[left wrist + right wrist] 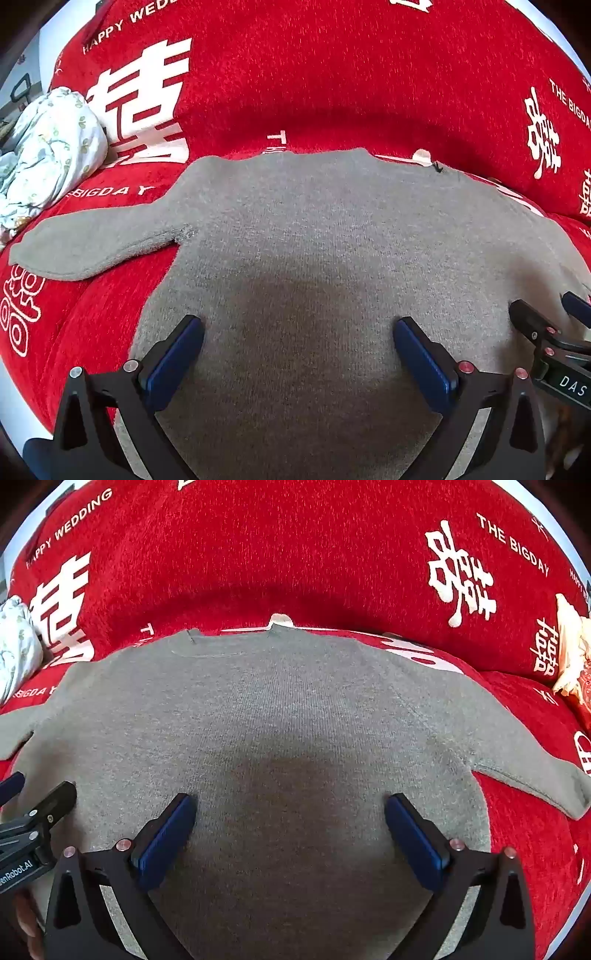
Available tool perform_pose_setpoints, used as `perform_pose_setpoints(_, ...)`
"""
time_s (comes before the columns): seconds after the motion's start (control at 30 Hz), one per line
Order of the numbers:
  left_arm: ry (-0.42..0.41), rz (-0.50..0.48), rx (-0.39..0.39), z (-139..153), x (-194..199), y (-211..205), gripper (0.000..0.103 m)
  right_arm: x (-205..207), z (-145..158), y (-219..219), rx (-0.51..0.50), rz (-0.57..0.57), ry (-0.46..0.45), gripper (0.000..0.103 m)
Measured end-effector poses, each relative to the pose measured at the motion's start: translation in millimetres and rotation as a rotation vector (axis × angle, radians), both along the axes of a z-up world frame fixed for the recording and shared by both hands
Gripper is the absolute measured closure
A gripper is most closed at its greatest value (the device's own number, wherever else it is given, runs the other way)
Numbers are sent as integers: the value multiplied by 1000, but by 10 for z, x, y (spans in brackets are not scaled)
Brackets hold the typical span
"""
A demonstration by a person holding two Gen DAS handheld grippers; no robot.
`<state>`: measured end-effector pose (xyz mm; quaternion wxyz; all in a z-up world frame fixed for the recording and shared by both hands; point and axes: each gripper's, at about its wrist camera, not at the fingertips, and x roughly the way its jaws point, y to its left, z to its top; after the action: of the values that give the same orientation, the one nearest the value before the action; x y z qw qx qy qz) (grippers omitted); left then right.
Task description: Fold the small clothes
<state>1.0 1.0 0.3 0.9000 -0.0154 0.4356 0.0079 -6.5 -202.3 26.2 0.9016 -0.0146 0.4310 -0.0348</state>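
Note:
A small grey knitted sweater (314, 236) lies spread flat on a red sofa seat, collar toward the backrest. One sleeve (96, 240) sticks out to the left, the other sleeve (517, 760) to the right. My left gripper (297, 328) hovers open over the sweater's lower left body, with only cloth showing between its blue pads. My right gripper (290, 805) stands open over the sweater (280, 709) on the lower right side. Each gripper shows at the edge of the other's view: the right one (546, 314) and the left one (40, 790).
The red sofa cover (332, 74) has white characters and lettering; its backrest rises just behind the collar. A crumpled pale floral cloth (48, 147) lies at the left end of the seat. A cream and red bundle (572, 657) sits at the right end.

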Motion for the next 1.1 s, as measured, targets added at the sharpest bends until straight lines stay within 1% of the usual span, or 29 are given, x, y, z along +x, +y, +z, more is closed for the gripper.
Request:
perform_pose_setpoints(0.07,7,-7,1,5,35,23,0,-1,-4,6,-16,1,-1,1)
perform_pose_setpoints(0.13,-16,-4,-1,37,12,93,0,-1,-8,11,-11,2,-1,1)
perform_pose_setpoints(0.2,-36,5,28,40,-30,8,0,-9,-11,11,-7,1,-7,1)
perform_pose_setpoints(0.27,-49,7,28,17,-71,1,0,-9,-14,13,-9,0,-6,1)
perform_pose_setpoints(0.47,-45,13,17,8,-41,-8,0,-6,1,6,-3,0,-7,1)
perform_pose_setpoints(1.1,-49,13,18,-7,-26,-26,0,-6,-17,-6,3,0,-3,1)
